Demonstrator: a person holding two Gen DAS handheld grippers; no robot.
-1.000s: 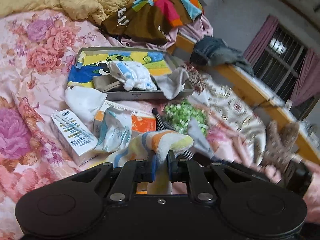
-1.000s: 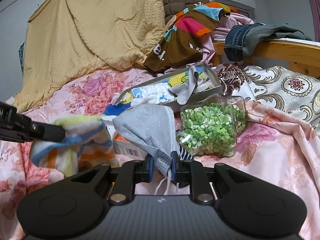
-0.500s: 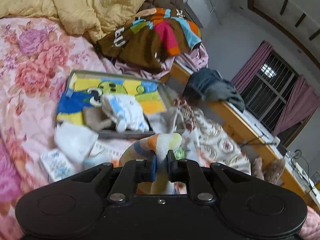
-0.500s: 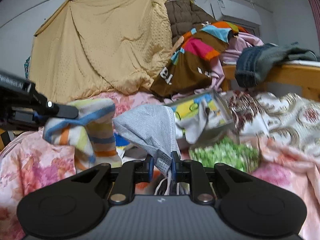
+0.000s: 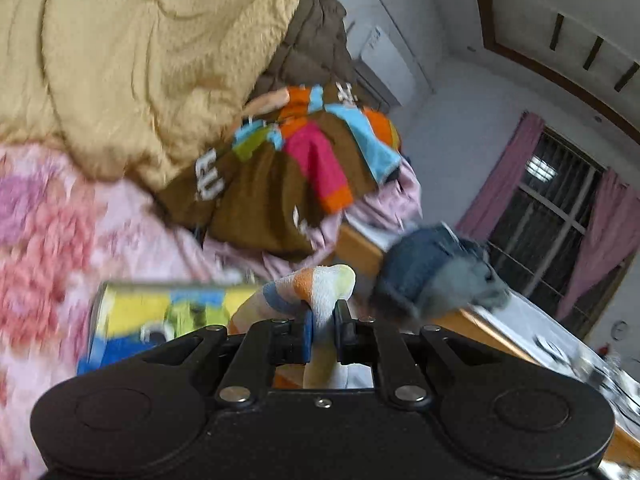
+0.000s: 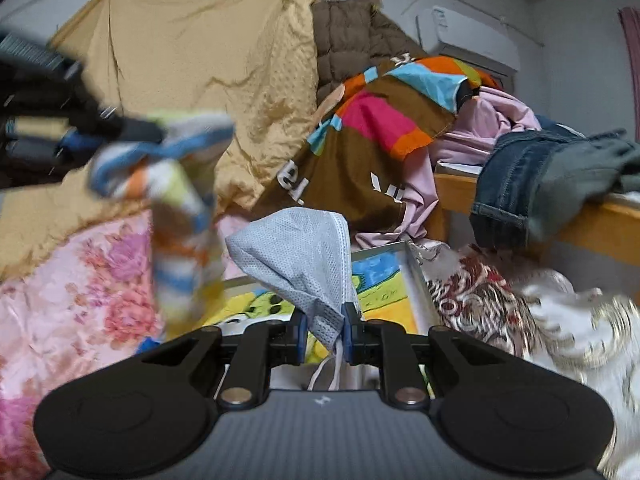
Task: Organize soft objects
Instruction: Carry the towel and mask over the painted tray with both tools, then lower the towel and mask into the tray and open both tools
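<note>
**Desk:** What does each of your claws hold?

**Caption:** Your left gripper (image 5: 322,326) is clamped tight on a striped sock (image 5: 316,284), its fingers nearly together with the white, orange and blue knit bunched between them. The sock's rounded end rises just above the fingertips and the rest hangs down behind them. Your right gripper (image 6: 325,330) is pinched on a pale blue face mask (image 6: 296,252); the mask stands up from the fingers like a small tent, and its white ear loops trail below them.

**Desk:** And where do the two pieces sit in the scene?

**Caption:** In your right wrist view, the striped sock (image 6: 180,216) dangles in the air at left, blurred, held by your left gripper (image 6: 132,132), with the mask near centre just to its right; the two cloths are close but apart. Both hang over a shallow cartoon-printed tray (image 6: 416,280) lying on the pink floral bedspread (image 6: 80,300). In your left wrist view, that tray (image 5: 160,312) shows just left of the sock, low and smeared. Farther off lie a yellow quilt (image 5: 140,60) and a brown multicoloured garment (image 5: 280,184); folded jeans (image 6: 516,184) rest on the wooden bed rail (image 6: 600,220) at right.
</note>
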